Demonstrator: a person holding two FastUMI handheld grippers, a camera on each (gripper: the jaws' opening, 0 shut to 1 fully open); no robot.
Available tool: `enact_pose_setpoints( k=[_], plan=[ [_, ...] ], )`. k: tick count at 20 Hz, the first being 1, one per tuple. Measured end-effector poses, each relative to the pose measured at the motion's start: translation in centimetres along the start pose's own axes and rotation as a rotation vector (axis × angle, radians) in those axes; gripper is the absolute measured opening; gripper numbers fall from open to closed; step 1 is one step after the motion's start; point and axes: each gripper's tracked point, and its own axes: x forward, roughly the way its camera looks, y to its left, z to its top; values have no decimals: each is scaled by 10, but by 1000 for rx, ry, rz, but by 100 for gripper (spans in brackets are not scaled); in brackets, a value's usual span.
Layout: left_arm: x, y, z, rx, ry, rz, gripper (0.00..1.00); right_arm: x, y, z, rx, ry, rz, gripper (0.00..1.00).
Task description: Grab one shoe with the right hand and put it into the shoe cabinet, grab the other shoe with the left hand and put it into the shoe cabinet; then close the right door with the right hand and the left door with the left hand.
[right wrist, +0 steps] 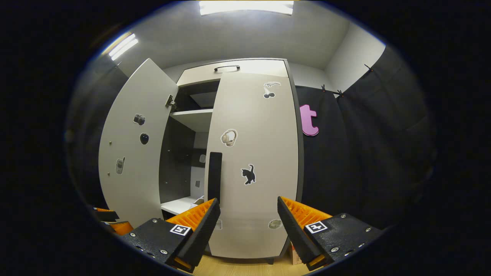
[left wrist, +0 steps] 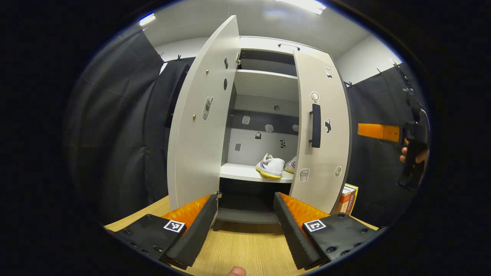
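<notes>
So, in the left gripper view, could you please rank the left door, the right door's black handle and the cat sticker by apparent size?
1. left door, though it swings nearer the camera
2. black handle
3. cat sticker

Left gripper point(left wrist: 245, 214) and right gripper point(right wrist: 248, 218), both wide apart, level.

Shoes point(left wrist: 271, 166) on cabinet shelf point(left wrist: 249, 174)
</notes>
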Motion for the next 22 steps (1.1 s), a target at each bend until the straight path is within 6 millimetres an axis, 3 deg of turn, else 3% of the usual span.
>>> enact_pose_setpoints(
  k=[4, 6, 9, 12, 14, 15, 17, 18, 19, 20, 22],
  plan=[
    [-3, -9, 4, 4, -8, -18, 97, -40, 10, -52, 56, 77, 6, 93],
    [-4, -15, 6, -4, -7, -29, 96, -53, 13, -68, 109, 103, 5, 93],
    [-5, -16, 21, -30, -35, -37, 96, -62, 2, -74, 124, 104, -38, 93],
    [-9, -7, 60, -74, -97, -39, 96, -65, -8, -73, 101, 92, -65, 93],
    [-14, 21, 93, -111, -146, -2, 99, -65, -7, -74, 101, 96, -59, 93],
    [-18, 41, 111, -132, -175, 27, 94, -66, -7, -75, 105, 97, -56, 93],
    [-24, 97, 144, -158, -220, 129, 99, -67, -4, -77, 108, 101, -50, 93],
    [-25, 128, 155, -154, -239, 190, 97, -67, -4, -77, 103, 101, -51, 93],
    [-23, 156, 163, -143, -265, 247, 100, -67, -4, -77, 97, 99, -52, 93],
    [-18, 179, 167, -135, -271, 286, 97, -67, -3, -76, 93, 97, -51, 93],
    [0, 208, 167, -129, -235, 325, 94, -67, 1, -75, 101, 95, -36, 93]
  ],
)
